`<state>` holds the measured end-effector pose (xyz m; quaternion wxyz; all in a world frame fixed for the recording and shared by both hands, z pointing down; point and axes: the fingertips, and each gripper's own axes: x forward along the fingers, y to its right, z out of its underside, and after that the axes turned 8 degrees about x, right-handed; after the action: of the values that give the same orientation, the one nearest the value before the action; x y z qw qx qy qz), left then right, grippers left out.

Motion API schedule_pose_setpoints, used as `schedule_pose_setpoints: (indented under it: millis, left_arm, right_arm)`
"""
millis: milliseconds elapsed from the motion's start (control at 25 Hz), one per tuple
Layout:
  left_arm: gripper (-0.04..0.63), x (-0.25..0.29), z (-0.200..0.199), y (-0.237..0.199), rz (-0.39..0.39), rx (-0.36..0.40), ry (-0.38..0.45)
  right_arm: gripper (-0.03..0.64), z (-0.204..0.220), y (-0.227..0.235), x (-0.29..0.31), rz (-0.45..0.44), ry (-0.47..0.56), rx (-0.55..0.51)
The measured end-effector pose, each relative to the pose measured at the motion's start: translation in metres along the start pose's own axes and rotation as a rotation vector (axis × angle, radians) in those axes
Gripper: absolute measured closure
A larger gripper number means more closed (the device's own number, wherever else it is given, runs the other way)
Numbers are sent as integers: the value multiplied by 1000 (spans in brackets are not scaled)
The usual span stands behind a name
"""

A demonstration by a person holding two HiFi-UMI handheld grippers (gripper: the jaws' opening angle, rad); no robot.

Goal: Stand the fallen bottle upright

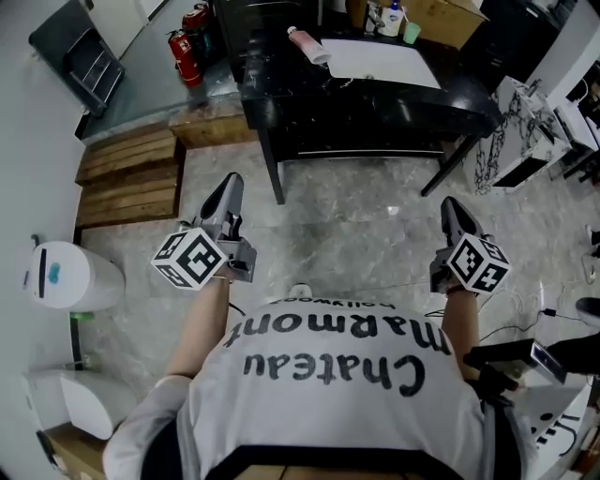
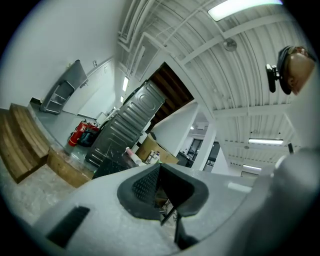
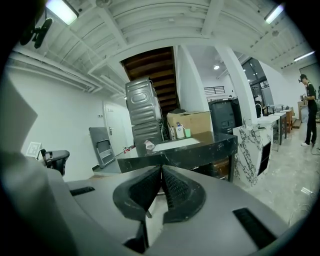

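Bottle (image 1: 309, 44) lies flat on the counter (image 1: 375, 108), far ahead. Left gripper (image 1: 229, 184) looks slightly nearer than right gripper (image 1: 449, 202). Both jaws together, empty.

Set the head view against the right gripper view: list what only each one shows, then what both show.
Only the head view: the left gripper and the person's printed white shirt. Only the right gripper view: the ceiling lights and a person standing at the far right. Both: the right gripper, jaws shut with nothing between them, the black table and the fallen bottle lying on it.
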<state>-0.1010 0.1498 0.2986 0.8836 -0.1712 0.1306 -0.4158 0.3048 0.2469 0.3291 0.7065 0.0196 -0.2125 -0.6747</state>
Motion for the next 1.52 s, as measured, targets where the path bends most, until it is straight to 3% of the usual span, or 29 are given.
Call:
schedule_pose_setpoints:
  millis: [280,520,760,880,1120,1400,1520]
  left_arm:
    - [580,34,-32,-45,59,33,2]
    - [580,35,-28,-85,-5,27,-47]
    - [580,26,-18,-121,-37,-44,-67]
    - [580,32,-10,-132,-51,-76,-98]
    - [580,44,1,-142,-95,-60,-135]
    - [580,62,0,-156,-143,-99,-94]
    - [580,70,-9,-163,-163,-86,-59]
  right_arm:
    - [603,-22,-36,58,-8,31,-1]
    - [604,-16,-50,103,-21,9,32]
    - [603,2,-62,131,-31,-47,43]
    - [604,7,-57,133,-21,-54,85]
    - [604,18,-40,150,-3,-65,220]
    - [604,11,-48,198,-62,-114,118]
    - [604,1,-56,227,-115,-124,23]
